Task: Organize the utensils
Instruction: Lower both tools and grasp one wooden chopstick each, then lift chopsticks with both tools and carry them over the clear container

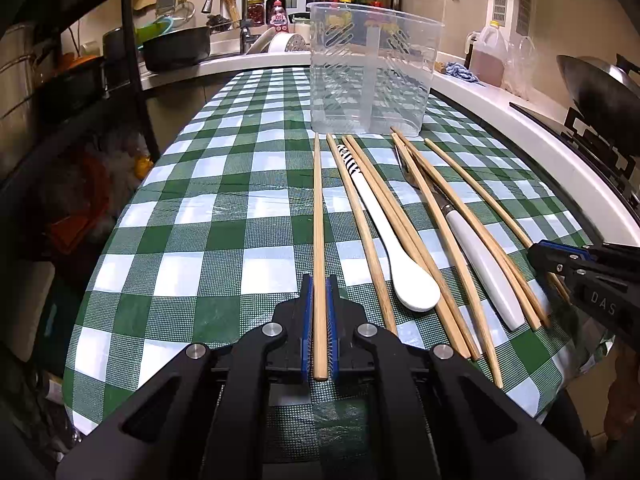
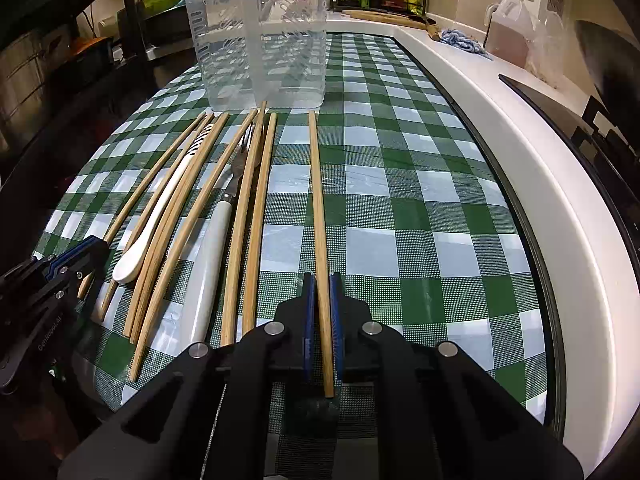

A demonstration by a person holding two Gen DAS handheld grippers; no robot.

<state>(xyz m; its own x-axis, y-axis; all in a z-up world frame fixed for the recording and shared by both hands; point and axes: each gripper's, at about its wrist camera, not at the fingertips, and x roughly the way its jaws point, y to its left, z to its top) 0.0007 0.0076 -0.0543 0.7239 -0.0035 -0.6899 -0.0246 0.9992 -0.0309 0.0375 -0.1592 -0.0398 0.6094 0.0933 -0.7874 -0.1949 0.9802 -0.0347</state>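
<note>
**Both grippers clamped on chopsticks at the near edge of the table**

The left gripper (image 1: 319, 292) is closed on a single chopstick (image 1: 318, 220), its blue pads pressed against both sides of the stick close to the near end. That chopstick lies lengthwise on the checked tablecloth (image 1: 224, 208), the leftmost of the utensils, pointing at the clear plastic holder (image 1: 372, 68) standing toward the far edge.

The right gripper (image 2: 321, 292) is likewise closed on another chopstick (image 2: 318, 208), which sits apart on the right side of the group and also points toward the far edge, just right of the holder.

Between the two gripped sticks lie the rest: a loose bundle of chopsticks (image 2: 248, 216), some crossing, a white spoon (image 1: 394, 248) with a black-striped handle and its bowl toward the near edge, and a fork with a white handle (image 1: 484, 264), partly covered by chopsticks. The holder's divided compartments appear empty.
</note>
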